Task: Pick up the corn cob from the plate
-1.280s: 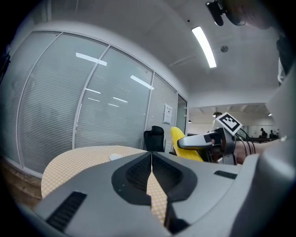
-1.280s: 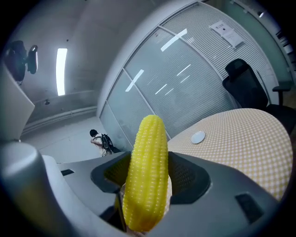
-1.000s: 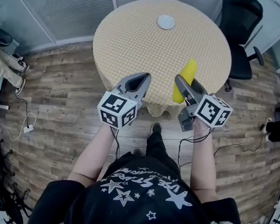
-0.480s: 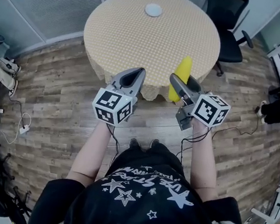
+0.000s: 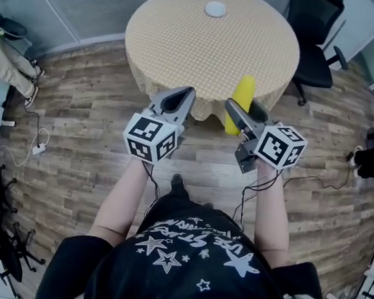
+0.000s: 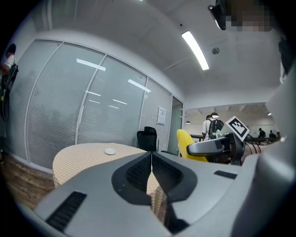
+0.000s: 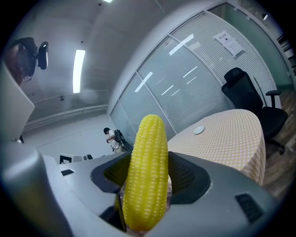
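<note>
The yellow corn cob (image 5: 245, 90) stands upright between the jaws of my right gripper (image 5: 244, 110), which is shut on it, in front of the round table's near edge. In the right gripper view the corn cob (image 7: 147, 171) fills the gap between the jaws of the right gripper (image 7: 148, 185). A small white plate (image 5: 215, 8) lies bare on the far side of the table (image 5: 186, 38); the plate (image 7: 199, 130) also shows far off there. My left gripper (image 5: 184, 93) is shut with nothing in it, its jaws meeting in the left gripper (image 6: 151, 159) view.
A yellow checked cloth covers the table (image 6: 83, 157). A black office chair (image 5: 314, 33) stands at its right, on wood flooring. Glass partitions (image 6: 69, 111) run behind. Cables (image 5: 25, 154) lie on the floor at left. A person (image 7: 112, 136) stands far off.
The table has slid up and away in the head view, so I stand a little farther back from it. Both grippers keep their pose, the right one still holding the corn cob.
</note>
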### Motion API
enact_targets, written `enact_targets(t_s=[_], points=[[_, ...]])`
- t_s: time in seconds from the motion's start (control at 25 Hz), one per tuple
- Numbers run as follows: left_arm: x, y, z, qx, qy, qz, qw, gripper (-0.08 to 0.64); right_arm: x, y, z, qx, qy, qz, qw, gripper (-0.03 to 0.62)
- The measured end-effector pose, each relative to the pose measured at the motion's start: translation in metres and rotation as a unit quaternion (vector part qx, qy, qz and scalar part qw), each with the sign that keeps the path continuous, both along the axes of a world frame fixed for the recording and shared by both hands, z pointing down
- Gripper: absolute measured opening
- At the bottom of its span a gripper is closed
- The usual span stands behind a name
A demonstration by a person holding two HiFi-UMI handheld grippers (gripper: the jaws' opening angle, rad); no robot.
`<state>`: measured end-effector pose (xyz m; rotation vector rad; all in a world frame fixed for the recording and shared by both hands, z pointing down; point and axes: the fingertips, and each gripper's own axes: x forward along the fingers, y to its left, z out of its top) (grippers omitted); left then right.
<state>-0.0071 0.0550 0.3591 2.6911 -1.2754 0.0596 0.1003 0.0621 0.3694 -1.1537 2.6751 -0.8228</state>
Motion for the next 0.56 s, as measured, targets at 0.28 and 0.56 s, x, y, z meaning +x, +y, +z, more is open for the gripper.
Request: enact_targets(t_s=[0.28, 0.56], points=[[0.032, 0.055, 0.000, 0.000, -0.002, -0.016, 0.9999, 0.011, 0.024, 0.050, -0.003, 0.005, -0.004, -0.031, 0.999, 0.255], [0.072, 0.088, 0.003, 0.001, -0.002, -0.023, 0.9997, 0.011, 0.060, 0.081, -0.003, 0.009, -0.003, -0.040, 0.999, 0.255]])
